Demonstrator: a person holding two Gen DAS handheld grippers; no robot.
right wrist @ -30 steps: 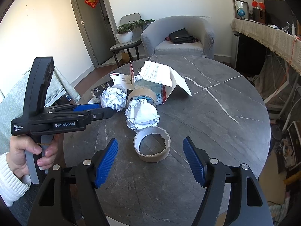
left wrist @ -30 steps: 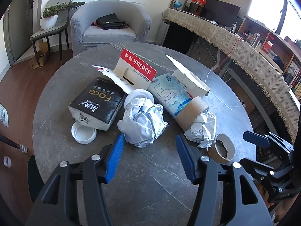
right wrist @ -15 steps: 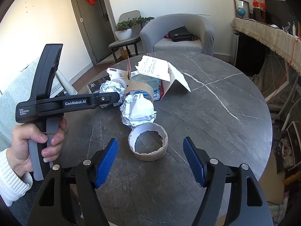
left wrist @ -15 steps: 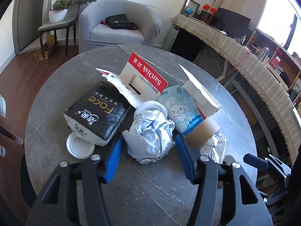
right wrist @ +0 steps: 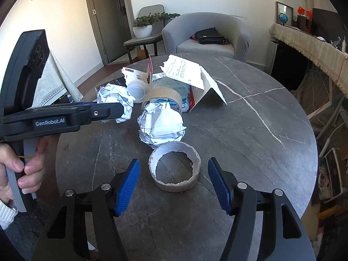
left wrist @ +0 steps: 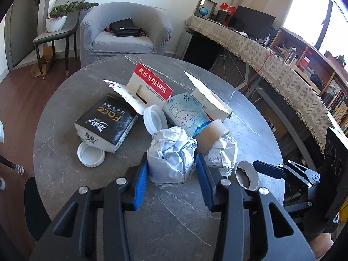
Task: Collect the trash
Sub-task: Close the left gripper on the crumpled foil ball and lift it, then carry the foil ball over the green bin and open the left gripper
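Observation:
Trash lies on a round grey marble table (left wrist: 174, 213). My left gripper (left wrist: 173, 179) is closing around a crumpled paper ball (left wrist: 171, 154), its blue pads touching both sides; the ball also shows in the right wrist view (right wrist: 114, 100). My right gripper (right wrist: 174, 187) is open, its jaws on either side of a short cardboard ring (right wrist: 175, 167) without touching it. A second paper ball (right wrist: 161, 124) lies just beyond the ring, with a cardboard tube (right wrist: 162, 99) behind it.
A black tissue pack (left wrist: 106, 121), a white lid (left wrist: 91, 157), a clear lid (left wrist: 155, 118), a SanDisk card (left wrist: 150, 84), a blue tissue pack (left wrist: 187, 113) and an open white box (left wrist: 208, 100) crowd the table's far half. An armchair (left wrist: 124, 32) stands behind.
My left gripper has moved forward over the first paper ball and its jaws have narrowed onto it. My right gripper has edged closer to the cardboard ring.

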